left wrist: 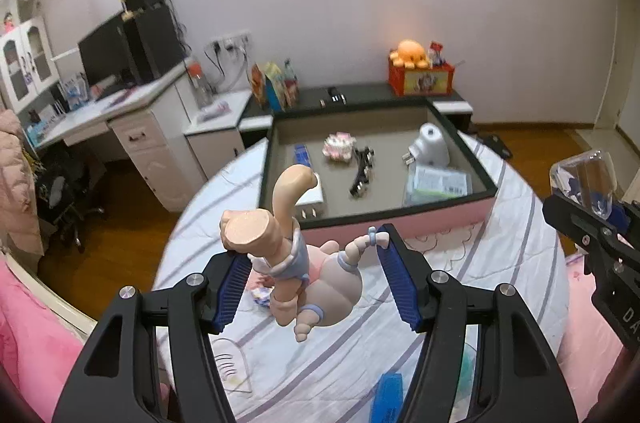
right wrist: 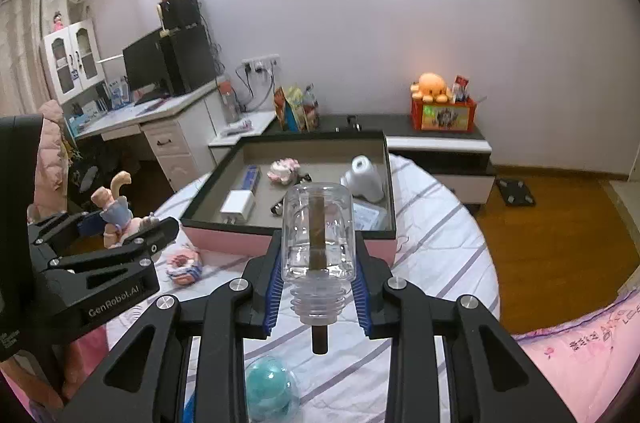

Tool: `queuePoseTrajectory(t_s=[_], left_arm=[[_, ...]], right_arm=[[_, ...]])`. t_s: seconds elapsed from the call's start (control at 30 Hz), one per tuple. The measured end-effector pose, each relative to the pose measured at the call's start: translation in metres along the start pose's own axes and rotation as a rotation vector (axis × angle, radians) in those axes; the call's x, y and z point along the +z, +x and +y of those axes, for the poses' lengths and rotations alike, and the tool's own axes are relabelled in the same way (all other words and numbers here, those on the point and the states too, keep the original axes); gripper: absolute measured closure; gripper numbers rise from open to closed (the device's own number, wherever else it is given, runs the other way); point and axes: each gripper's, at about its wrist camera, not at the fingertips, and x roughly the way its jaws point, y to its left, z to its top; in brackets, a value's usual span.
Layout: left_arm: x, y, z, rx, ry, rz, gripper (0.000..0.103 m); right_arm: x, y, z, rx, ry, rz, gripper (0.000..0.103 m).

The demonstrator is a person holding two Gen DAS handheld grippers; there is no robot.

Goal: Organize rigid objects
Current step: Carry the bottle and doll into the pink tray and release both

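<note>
The left gripper (left wrist: 312,279) holds a small doll (left wrist: 288,263) up in the air – one blue pad (left wrist: 232,283) presses on the doll's side, and the other pad touches its tiny arm with the little bow. The doll is peach coloured, wears pale blue and points one leg up. In the right wrist view the same doll (right wrist: 116,215) sits in that gripper (right wrist: 120,223) at the far left.

The right gripper (right wrist: 318,283) pinches a clear bottle (right wrist: 318,235) by its ribbed neck, with a blue pad on each side. A dark stick runs through the middle of the bottle and pokes out at the bottom end. The bottle (left wrist: 588,183) also shows at the right edge of the left wrist view, stuck in the black fingers of that gripper (left wrist: 592,219).

Both hang above a round bed (right wrist: 440,223) with a white cover and purple stripes. On the bed, ahead of the grippers, lies a pink box (left wrist: 400,223) with a dark rim. Inside it are a white plug (right wrist: 238,203), a blue packet (left wrist: 302,153), a pink and white toy (left wrist: 339,147), a black clip (left wrist: 362,171), a white gadget (left wrist: 430,145) and a flat clear bag (left wrist: 438,183).

A teal ball (right wrist: 268,387) lies on the bed just under the right gripper – a small pink and blue toy (right wrist: 184,263) lies near the box
</note>
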Motion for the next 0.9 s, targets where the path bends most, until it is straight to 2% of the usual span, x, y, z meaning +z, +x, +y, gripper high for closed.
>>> queuePoseTrajectory(t_s=[0.23,0.43,0.9], left_arm=[[0.001,-0.058,0.011,0.027,-0.008,-0.129,0.04],[-0.006,-0.092,0.016,0.046,-0.006,-0.201,0.04],[-0.016,-0.101,0.01,0.05,-0.014,-0.206,0.039]], right_arm=[[0.0,-0.047,0.015,0.007,-0.028,-0.099,0.072],[-0.004,-0.073,0.018,0.009,-0.021,-0.158,0.072],[-0.013,-0.09,0.016,0.007,-0.007,-0.171,0.072]])
